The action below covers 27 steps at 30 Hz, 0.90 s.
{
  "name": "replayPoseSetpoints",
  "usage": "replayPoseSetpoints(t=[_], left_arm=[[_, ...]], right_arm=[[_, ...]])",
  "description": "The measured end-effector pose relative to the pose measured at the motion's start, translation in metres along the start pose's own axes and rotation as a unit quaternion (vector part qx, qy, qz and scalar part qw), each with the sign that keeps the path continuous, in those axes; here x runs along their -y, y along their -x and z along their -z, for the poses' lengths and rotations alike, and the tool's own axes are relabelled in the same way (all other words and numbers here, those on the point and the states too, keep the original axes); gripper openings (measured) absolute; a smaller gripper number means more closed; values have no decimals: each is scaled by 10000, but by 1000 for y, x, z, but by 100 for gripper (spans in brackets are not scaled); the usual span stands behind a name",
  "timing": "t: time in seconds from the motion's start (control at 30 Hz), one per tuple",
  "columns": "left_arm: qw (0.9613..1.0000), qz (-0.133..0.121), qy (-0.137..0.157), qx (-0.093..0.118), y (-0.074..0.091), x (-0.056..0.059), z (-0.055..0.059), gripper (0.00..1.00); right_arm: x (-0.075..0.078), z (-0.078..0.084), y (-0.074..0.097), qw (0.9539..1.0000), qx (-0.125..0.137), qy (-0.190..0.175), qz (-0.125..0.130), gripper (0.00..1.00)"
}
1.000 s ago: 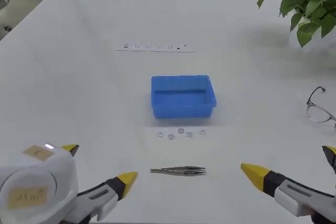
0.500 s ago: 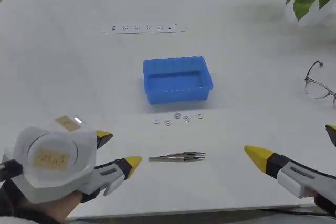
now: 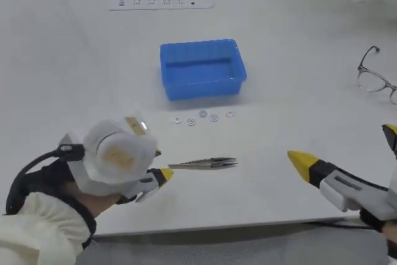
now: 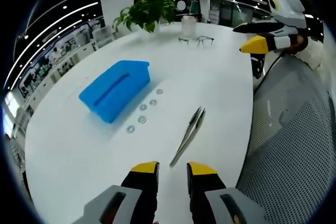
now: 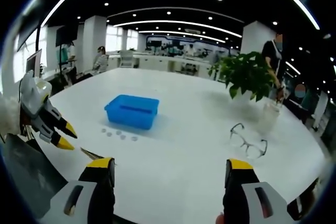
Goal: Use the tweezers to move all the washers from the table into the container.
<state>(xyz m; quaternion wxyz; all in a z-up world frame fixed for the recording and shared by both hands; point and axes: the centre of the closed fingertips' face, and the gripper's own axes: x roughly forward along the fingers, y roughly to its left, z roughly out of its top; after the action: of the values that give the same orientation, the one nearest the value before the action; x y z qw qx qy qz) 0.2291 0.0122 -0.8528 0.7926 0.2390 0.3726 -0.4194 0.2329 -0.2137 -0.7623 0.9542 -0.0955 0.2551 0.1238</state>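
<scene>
Thin metal tweezers (image 3: pixel 205 163) lie flat on the white table (image 3: pixel 74 79), in front of a row of several small washers (image 3: pixel 203 116). Behind the washers stands the blue container (image 3: pixel 201 68), with nothing visible inside. My left gripper (image 3: pixel 161 164) is open with a narrow gap, its tips just short of the tweezers' left end. In the left gripper view the tweezers (image 4: pixel 190 132) run forward from between the jaws of the left gripper (image 4: pixel 172 168). My right gripper (image 3: pixel 344 144) hangs wide open off to the right and holds nothing. The right gripper view shows the container (image 5: pixel 132 110) and washers (image 5: pixel 118 133).
Spectacles (image 3: pixel 374 79) lie at the right side of the table. A potted plant (image 5: pixel 247 74) stands behind them. A white labelled strip (image 3: pixel 160 3) lies beyond the container. The table's front edge (image 3: pixel 248 223) runs close below both grippers.
The head camera has tilted down. My left gripper has moved right, up to the tweezers' left end, and its jaws have narrowed. The right gripper has hardly moved.
</scene>
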Motion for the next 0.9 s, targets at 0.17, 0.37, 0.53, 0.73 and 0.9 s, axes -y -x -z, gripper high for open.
replayPoseSetpoints(t=[0.17, 0.37, 0.53, 0.73, 0.9], left_arm=[[9998, 176, -48, -114, -14, 0, 1, 16], [9980, 464, -184, -398, -28, 2, 6, 11], [9969, 554, -319, -457, -31, 1, 4, 5], [9945, 679, -508, -621, -31, -1, 5, 0], [9941, 646, -607, -632, -31, -1, 4, 0]], right_arm=[[0, 2, -1, 9999, -52, 99, 9, 84], [0, 4, -2, 9998, -106, 176, 22, 83], [0, 5, -3, 9996, -136, 254, 25, 82], [-1, 6, -3, 9994, -158, 306, 28, 82], [-1, 5, -3, 9994, -142, 304, 20, 82]])
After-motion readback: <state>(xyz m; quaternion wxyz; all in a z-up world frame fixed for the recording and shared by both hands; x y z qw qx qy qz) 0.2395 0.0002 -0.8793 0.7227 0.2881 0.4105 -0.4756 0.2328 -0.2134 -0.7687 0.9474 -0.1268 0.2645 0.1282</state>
